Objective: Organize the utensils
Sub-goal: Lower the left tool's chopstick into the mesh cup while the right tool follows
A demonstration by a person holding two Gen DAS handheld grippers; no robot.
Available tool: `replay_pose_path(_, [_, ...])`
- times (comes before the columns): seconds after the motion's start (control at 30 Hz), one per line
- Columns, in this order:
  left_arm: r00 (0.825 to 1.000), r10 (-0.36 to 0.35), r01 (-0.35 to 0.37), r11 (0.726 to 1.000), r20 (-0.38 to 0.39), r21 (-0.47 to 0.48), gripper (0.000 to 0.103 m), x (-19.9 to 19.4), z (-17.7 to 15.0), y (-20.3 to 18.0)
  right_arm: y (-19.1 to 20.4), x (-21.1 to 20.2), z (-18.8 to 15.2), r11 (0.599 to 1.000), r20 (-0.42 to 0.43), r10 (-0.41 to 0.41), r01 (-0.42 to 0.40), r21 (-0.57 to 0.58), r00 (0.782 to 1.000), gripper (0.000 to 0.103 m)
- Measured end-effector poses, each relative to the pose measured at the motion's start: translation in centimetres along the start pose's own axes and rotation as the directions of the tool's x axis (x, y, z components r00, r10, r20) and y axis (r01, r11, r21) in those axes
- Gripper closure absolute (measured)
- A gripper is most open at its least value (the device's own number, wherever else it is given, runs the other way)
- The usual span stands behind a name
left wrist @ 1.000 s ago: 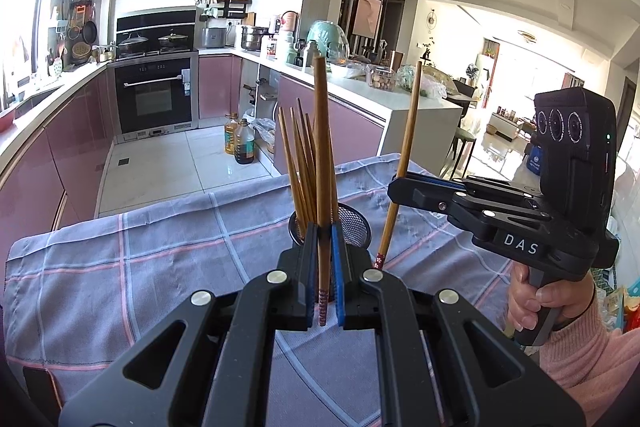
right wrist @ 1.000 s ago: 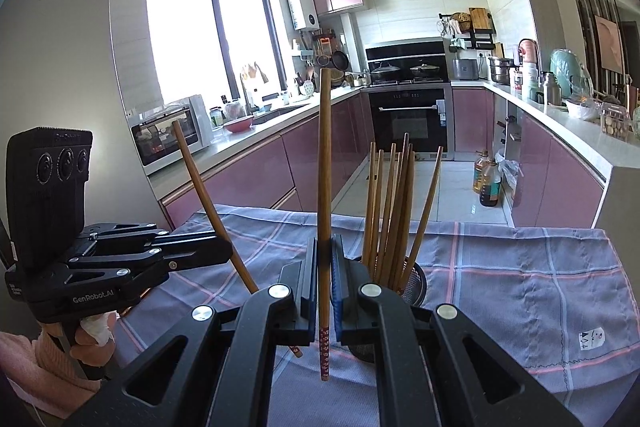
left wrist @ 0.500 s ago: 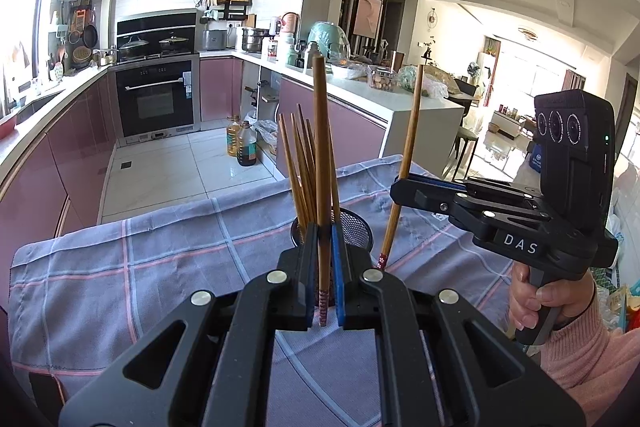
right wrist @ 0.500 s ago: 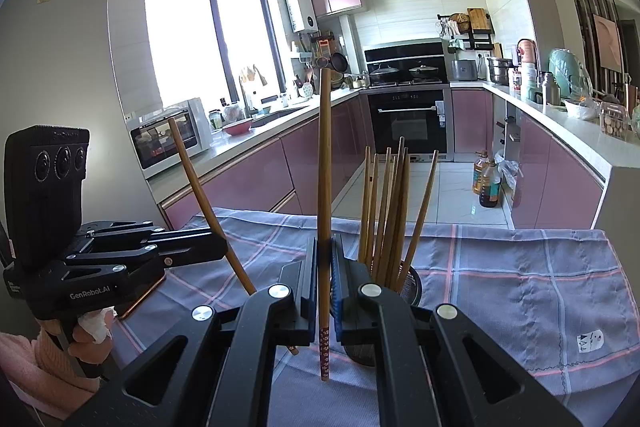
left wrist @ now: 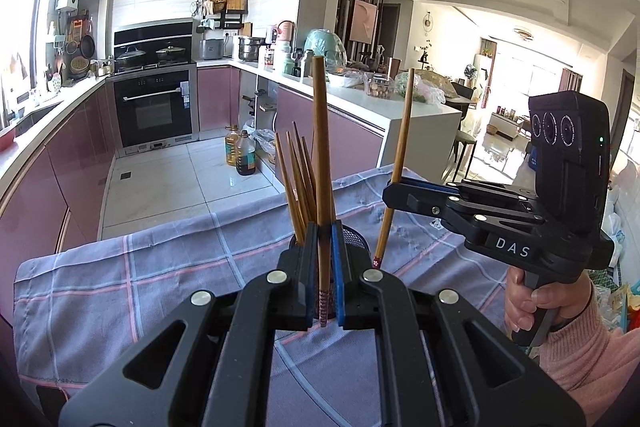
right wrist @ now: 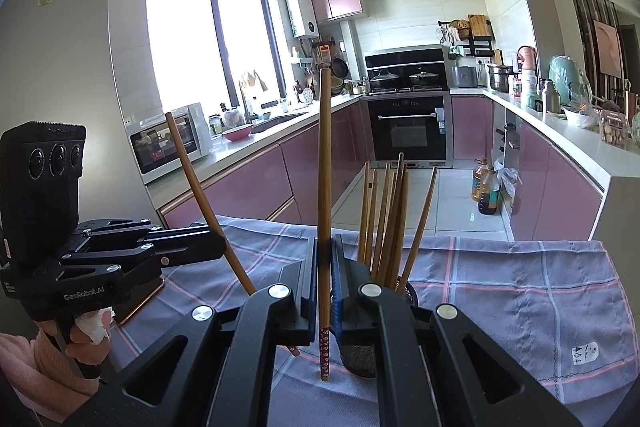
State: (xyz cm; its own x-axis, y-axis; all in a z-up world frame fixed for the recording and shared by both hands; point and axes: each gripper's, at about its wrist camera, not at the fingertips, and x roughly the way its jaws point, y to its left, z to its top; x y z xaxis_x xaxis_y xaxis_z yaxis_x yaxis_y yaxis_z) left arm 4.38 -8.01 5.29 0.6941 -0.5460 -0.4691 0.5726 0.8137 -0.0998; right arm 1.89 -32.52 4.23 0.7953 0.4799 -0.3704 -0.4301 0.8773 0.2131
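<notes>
Nothing's really changed since a second ago

Left gripper and right gripper stay clamped on one chopstick each, above the mesh holder.

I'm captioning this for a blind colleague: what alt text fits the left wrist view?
The left gripper clamps one chopstick upright above a mesh holder of chopsticks on a checked cloth. To the right, the right gripper holds a second chopstick; a kitchen lies behind.
</notes>
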Motion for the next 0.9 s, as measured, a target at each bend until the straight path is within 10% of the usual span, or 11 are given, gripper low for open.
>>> replay_pose_path(0.9, [0.997,-0.018,0.016,1.000,0.077,0.026,0.095,-2.0,1.6,-1.1,-0.1,-0.2,1.9,1.000,0.044,0.001,-0.001,-0.010,0.999,0.098])
